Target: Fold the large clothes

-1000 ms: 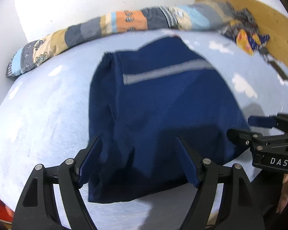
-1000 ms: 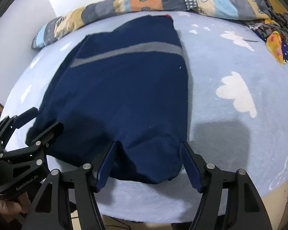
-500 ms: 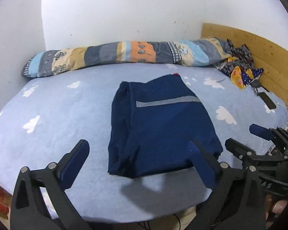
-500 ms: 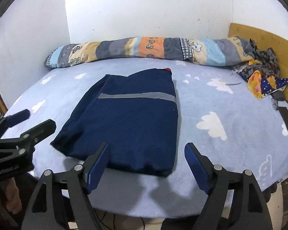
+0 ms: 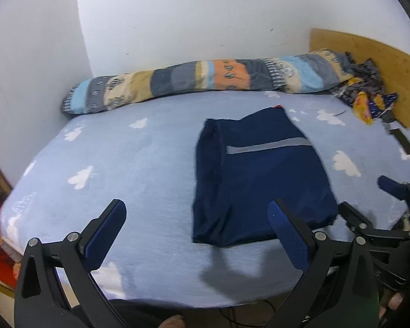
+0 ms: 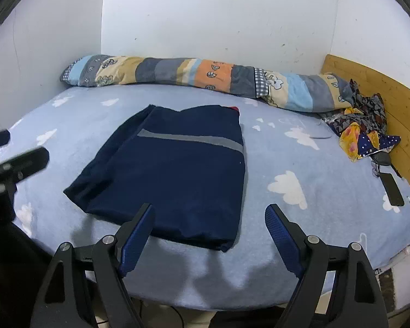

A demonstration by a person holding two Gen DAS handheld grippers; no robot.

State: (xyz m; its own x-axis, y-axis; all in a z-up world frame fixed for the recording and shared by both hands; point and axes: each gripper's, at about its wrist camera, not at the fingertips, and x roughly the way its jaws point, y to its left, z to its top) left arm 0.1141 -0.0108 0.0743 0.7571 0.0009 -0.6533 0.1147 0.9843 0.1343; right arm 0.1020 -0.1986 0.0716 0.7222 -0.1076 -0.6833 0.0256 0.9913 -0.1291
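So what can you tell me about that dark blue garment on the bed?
The garment is navy, of soft, matte cloth, with one grey stripe across its upper part and a bit of red showing at its far edge. It is folded into a neat, roughly rectangular packet, with layered edges showing along its left side. It lies flat on the light blue sheet with white clouds, near the bed's front edge. Neither gripper touches it; only the sheet does.

Matt navy cloth garment [image 6: 177,169]; wooden headboard [image 6: 382,95]
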